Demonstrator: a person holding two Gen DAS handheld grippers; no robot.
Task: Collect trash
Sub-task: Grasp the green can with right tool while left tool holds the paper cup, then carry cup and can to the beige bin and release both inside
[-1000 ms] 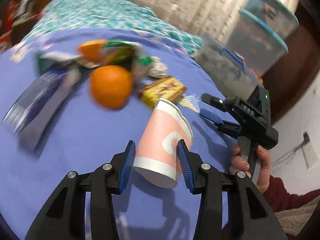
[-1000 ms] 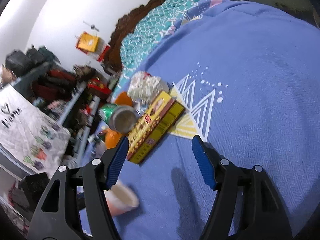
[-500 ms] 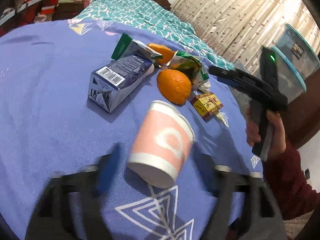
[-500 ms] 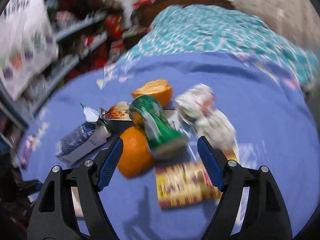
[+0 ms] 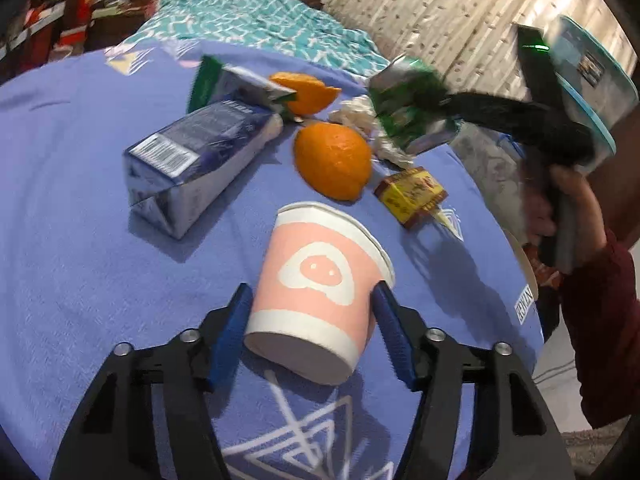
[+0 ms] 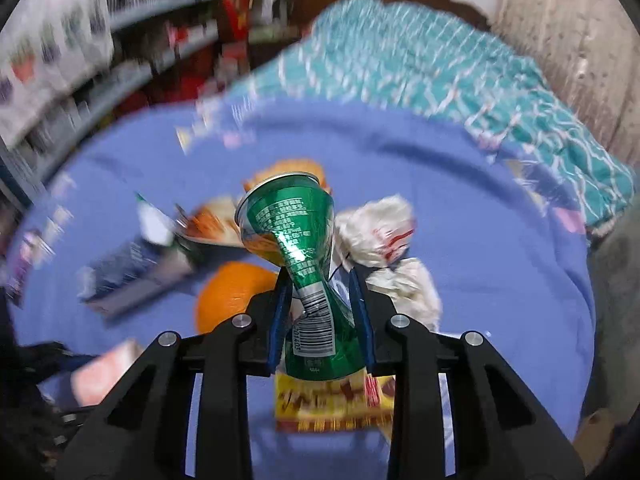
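A pink and white paper cup (image 5: pixel 320 288) lies on its side on the purple cloth (image 5: pixel 80 240), between the fingers of my left gripper (image 5: pixel 312 328), whose blue pads touch its sides. My right gripper (image 6: pixel 320 316) is shut on a crushed green can (image 6: pixel 300 248) and holds it above the pile; the can also shows in the left wrist view (image 5: pixel 412 116). Behind lie a blue carton (image 5: pixel 196 156), a whole orange (image 5: pixel 332 160), an orange half (image 5: pixel 304 92), crumpled white paper (image 6: pixel 384 240) and a yellow-red box (image 5: pixel 412 196).
Stacked clear tubs with teal lids (image 5: pixel 592 80) stand at the right beyond the cloth. A teal patterned blanket (image 6: pixel 420 64) lies at the far end. Cluttered shelves (image 6: pixel 80 40) stand at the far left. A curtain (image 5: pixel 440 8) hangs behind.
My right gripper has closed on the green can and lifted it off the pile. My left gripper's fingers have closed in on the paper cup.
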